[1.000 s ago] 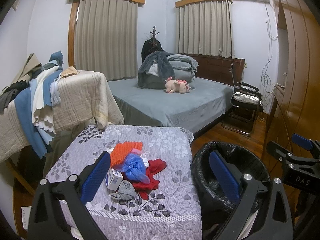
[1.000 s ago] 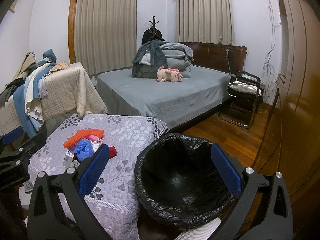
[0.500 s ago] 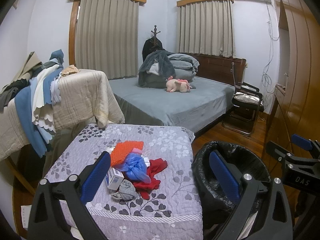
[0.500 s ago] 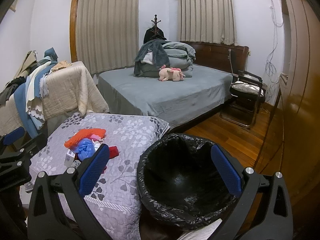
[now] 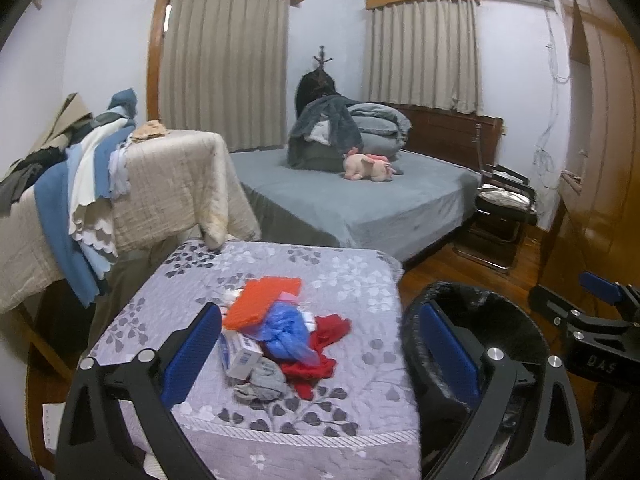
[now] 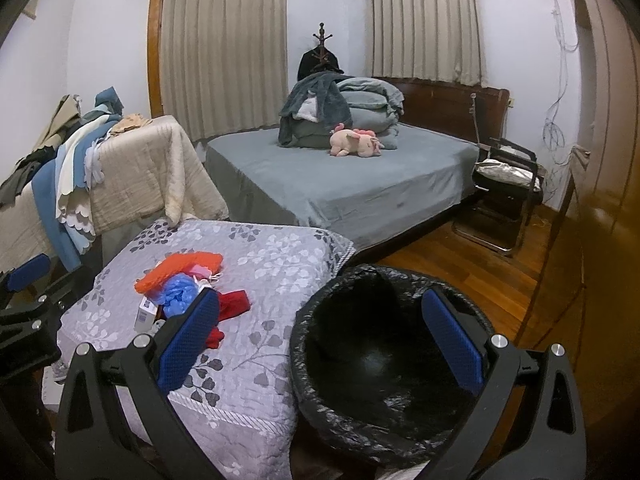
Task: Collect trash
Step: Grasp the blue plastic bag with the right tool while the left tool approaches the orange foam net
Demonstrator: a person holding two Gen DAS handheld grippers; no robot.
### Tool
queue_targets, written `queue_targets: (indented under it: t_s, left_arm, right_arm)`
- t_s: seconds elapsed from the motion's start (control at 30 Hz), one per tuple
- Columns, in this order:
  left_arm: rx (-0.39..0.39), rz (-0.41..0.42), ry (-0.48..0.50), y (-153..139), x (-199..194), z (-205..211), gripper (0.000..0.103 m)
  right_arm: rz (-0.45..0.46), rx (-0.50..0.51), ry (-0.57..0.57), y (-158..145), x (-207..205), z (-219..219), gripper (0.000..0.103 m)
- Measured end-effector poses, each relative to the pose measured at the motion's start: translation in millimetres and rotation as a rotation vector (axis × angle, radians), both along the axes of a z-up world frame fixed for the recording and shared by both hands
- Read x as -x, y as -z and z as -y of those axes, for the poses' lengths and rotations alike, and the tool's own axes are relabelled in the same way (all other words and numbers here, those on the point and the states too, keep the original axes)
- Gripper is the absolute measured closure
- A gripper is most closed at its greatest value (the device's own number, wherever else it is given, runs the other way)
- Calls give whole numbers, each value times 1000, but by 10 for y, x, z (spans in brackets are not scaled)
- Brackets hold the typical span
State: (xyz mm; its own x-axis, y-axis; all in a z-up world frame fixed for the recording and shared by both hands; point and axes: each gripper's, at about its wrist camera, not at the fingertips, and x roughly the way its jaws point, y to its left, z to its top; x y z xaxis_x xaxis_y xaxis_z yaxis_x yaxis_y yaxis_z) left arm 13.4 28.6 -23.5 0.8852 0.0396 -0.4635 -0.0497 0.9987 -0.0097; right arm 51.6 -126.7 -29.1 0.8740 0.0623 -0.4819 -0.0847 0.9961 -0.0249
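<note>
Bed (image 5: 360, 204) far, grey sheet, pink plush toy (image 5: 368, 166) on top. Near, low table (image 5: 352, 276) under grey leaf-print quilt. Black-lined trash bin (image 6: 384, 344) just right of table. Trash pile (image 5: 280, 332) on quilt, centre-left: orange net, blue bag, red cloth, small white box, grey rag. Left gripper (image 5: 320, 350) wide, empty, above pile. Right gripper (image 6: 320, 344) wide, empty, over bin's left rim.
</note>
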Motion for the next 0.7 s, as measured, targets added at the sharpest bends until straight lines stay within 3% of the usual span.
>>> queue_targets:
  t_s: [0.4, 0.53, 0.7]
  left_arm:
    - [-61, -53, -153, 350, -205, -614, 6]
    - [-8, -72, -180, 496, -309, -872, 6]
    - [16, -96, -208, 696, -431, -1116, 6]
  right_arm:
    - [-74, -13, -113, 428, -512, -469, 5]
    - [-106, -26, -139, 625, -743, -654, 5]
    - [-139, -9, -191, 863, -988, -948, 18]
